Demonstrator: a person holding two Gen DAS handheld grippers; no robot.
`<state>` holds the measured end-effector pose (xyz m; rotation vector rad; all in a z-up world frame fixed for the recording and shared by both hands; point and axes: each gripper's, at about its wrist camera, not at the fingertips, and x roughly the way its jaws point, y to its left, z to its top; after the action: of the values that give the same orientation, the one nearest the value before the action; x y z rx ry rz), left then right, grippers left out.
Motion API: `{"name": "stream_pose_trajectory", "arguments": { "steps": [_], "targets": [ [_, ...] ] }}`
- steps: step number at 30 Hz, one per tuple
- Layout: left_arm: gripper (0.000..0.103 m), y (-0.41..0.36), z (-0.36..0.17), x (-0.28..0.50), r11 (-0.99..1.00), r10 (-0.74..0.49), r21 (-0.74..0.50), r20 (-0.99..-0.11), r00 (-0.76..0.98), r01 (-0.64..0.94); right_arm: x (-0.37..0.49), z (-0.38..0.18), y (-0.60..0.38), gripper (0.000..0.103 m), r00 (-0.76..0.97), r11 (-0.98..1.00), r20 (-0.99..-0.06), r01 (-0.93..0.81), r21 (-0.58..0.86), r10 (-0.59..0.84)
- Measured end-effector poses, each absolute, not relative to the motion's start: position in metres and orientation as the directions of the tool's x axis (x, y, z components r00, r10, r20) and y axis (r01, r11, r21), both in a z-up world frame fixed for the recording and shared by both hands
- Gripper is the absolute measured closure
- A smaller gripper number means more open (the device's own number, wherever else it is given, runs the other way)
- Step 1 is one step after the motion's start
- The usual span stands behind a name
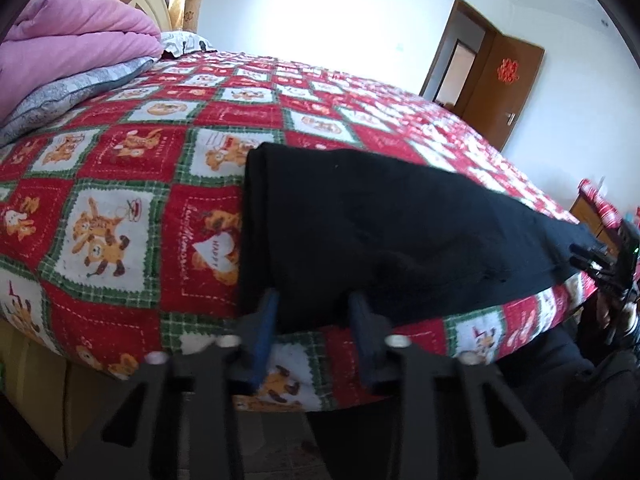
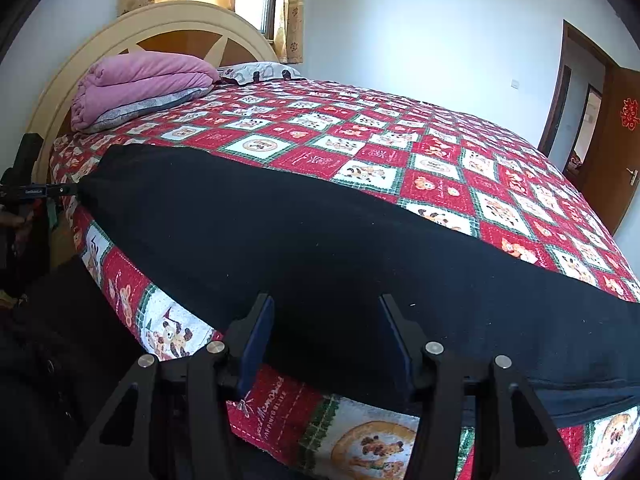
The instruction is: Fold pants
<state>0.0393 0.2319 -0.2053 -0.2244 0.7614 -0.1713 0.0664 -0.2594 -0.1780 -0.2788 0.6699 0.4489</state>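
Black pants (image 1: 400,232) lie flat along the near edge of the bed, also filling the right wrist view (image 2: 304,248). My left gripper (image 1: 314,312) is open, its blue-padded fingers straddling the pants' near edge at one end. My right gripper (image 2: 326,320) is open, its fingers over the pants' near edge further along. The right gripper also shows at the far right of the left wrist view (image 1: 592,258), and the left gripper at the far left of the right wrist view (image 2: 60,192).
The bed carries a red, white and green bear-print quilt (image 1: 120,208). A folded pink duvet (image 2: 140,84) and a pillow (image 2: 260,70) lie by the headboard (image 2: 180,28). A brown door (image 1: 504,92) stands open at the right. The floor lies below the bed edge.
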Motion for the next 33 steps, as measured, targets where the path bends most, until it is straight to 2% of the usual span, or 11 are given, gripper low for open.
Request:
{"name": "stream_pose_trajectory", "arguments": {
  "steps": [1, 3, 7, 11, 22, 24, 26, 28, 33],
  "targets": [
    [0.087, 0.233, -0.205, 0.039, 0.964, -0.231, -0.256, -0.661, 0.714, 0.076, 0.066, -0.179, -0.259, 0.049, 0.696, 0.869, -0.649, -0.483, -0.107, 0.307],
    [0.089, 0.232, -0.201, 0.036, 0.966, -0.231, -0.24, -0.65, 0.724, 0.092, 0.065, -0.178, -0.259, 0.049, 0.711, 0.871, -0.64, -0.475, -0.128, 0.293],
    [0.089, 0.233, -0.187, 0.033, 0.976, -0.208, -0.185, -0.635, 0.744, 0.115, 0.065, -0.179, -0.259, 0.049, 0.733, 0.874, -0.627, -0.457, -0.167, 0.264],
    [0.089, 0.241, -0.181, 0.034, 0.975, -0.206, -0.194, -0.624, 0.753, 0.106, 0.068, -0.181, -0.258, 0.049, 0.727, 0.869, -0.634, -0.465, -0.172, 0.264],
    [0.089, 0.246, -0.194, 0.04, 0.968, -0.213, -0.243, -0.642, 0.737, 0.067, 0.063, -0.2, -0.23, 0.049, 0.718, 0.788, -0.657, -0.535, -0.306, 0.232],
    [0.089, 0.247, -0.194, 0.041, 0.967, -0.212, -0.246, -0.642, 0.737, 0.064, 0.065, -0.205, -0.228, 0.059, 0.723, 0.78, -0.659, -0.53, -0.334, 0.209],
    [0.089, 0.247, -0.194, 0.041, 0.966, -0.213, -0.252, -0.642, 0.737, 0.06, 0.066, -0.209, -0.225, 0.082, 0.721, 0.768, -0.666, -0.533, -0.354, 0.193],
    [0.089, 0.249, -0.194, 0.042, 0.962, -0.22, -0.268, -0.637, 0.739, 0.056, 0.065, -0.211, -0.223, 0.093, 0.721, 0.753, -0.668, -0.541, -0.376, 0.184],
    [0.09, 0.252, -0.189, 0.041, 0.957, -0.226, -0.286, -0.621, 0.75, 0.051, 0.055, -0.209, -0.219, 0.1, 0.743, 0.731, -0.646, -0.537, -0.42, 0.175]
  ]
}}
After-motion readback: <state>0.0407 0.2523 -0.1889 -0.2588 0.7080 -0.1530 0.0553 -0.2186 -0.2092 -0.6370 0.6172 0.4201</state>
